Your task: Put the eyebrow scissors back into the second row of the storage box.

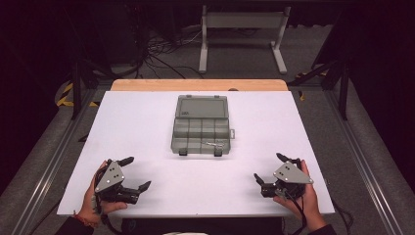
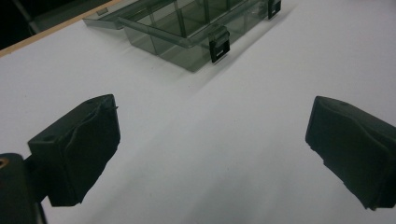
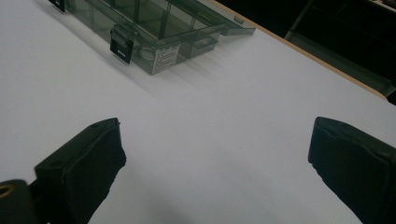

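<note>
A clear grey compartment box [image 1: 201, 129] lies open in the middle of the white table [image 1: 147, 127], its lid folded back toward the far edge. Two black latches [image 1: 183, 152] hang on its near wall, and a small metal piece [image 1: 214, 144] lies in a front compartment. My left gripper [image 1: 135, 173] rests near the front left corner, open and holding nothing. My right gripper [image 1: 270, 169] rests near the front right, also open with nothing in it. The box [image 2: 182, 28] appears far ahead in the left gripper view, and the box [image 3: 149, 28] likewise in the right gripper view.
A wooden strip [image 1: 198, 84] runs along the table's far edge. Beyond it stand a grey metal frame [image 1: 242, 34] and cables [image 1: 161, 54] on the floor. Bare white tabletop lies between the grippers and the box.
</note>
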The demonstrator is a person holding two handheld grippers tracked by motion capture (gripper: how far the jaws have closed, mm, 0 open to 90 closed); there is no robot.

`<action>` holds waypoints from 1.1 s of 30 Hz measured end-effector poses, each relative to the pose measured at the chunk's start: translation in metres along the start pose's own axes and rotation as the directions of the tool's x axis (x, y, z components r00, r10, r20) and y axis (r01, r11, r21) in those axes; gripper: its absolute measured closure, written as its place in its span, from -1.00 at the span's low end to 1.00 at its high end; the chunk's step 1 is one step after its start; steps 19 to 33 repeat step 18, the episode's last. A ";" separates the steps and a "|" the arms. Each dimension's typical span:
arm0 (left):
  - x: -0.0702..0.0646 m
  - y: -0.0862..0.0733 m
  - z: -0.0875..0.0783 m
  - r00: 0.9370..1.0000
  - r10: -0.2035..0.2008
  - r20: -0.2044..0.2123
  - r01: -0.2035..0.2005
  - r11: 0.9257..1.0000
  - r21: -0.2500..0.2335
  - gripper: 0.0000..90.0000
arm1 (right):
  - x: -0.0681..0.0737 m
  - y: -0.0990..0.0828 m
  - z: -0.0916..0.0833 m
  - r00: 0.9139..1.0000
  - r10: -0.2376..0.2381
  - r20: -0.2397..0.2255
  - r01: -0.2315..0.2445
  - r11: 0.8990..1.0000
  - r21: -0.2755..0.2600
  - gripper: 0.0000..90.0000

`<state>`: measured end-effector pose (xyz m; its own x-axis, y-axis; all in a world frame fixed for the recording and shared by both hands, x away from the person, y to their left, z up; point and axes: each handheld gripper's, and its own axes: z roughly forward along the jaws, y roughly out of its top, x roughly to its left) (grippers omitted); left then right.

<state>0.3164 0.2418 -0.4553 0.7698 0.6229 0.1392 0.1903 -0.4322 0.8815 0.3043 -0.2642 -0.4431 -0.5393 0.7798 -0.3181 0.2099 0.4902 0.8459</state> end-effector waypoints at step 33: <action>0.002 0.000 0.003 1.000 -0.007 0.003 0.007 1.000 0.005 -0.91 | -0.001 0.002 -0.002 1.000 0.002 0.000 -0.002 1.000 -0.011 -0.91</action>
